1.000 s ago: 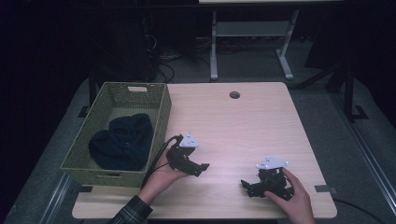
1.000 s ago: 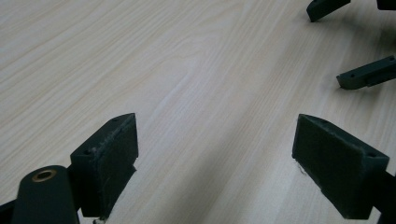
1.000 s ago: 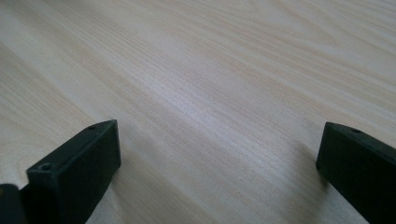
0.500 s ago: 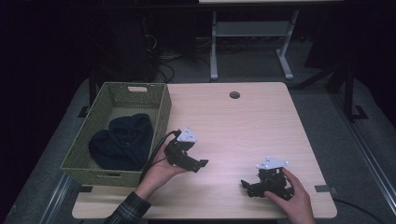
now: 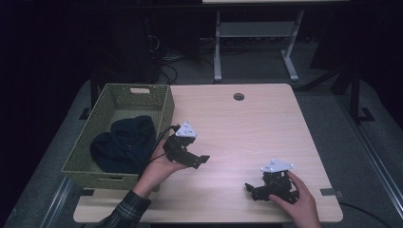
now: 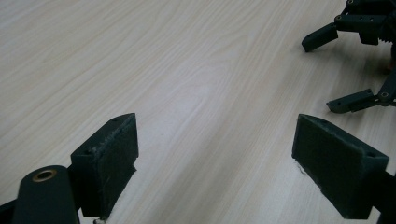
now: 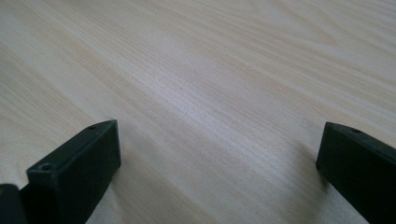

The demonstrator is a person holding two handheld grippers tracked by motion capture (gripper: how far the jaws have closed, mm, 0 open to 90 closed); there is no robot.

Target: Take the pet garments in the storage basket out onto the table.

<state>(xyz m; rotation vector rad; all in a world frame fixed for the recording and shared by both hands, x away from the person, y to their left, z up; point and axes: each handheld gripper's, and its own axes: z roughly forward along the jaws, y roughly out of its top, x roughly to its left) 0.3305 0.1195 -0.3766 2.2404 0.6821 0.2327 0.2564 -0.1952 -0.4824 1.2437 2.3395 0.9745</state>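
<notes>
A: How far along does the work seem?

B: The dark garment (image 5: pixel 126 142) is seen lying inside the woven basket (image 5: pixel 164 107), so it is judged nearly finished.

A: And the grippers?

B: The left gripper (image 5: pixel 199 159) and right gripper (image 5: pixel 250 190) are held wide apart, with nothing between them, over the wooden table (image 5: pixel 247 128).

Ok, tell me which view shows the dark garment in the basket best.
The high view: the dark garment lies bunched in the green basket, beside the left gripper. Both gripper views look onto bare tabletop instead.
</notes>
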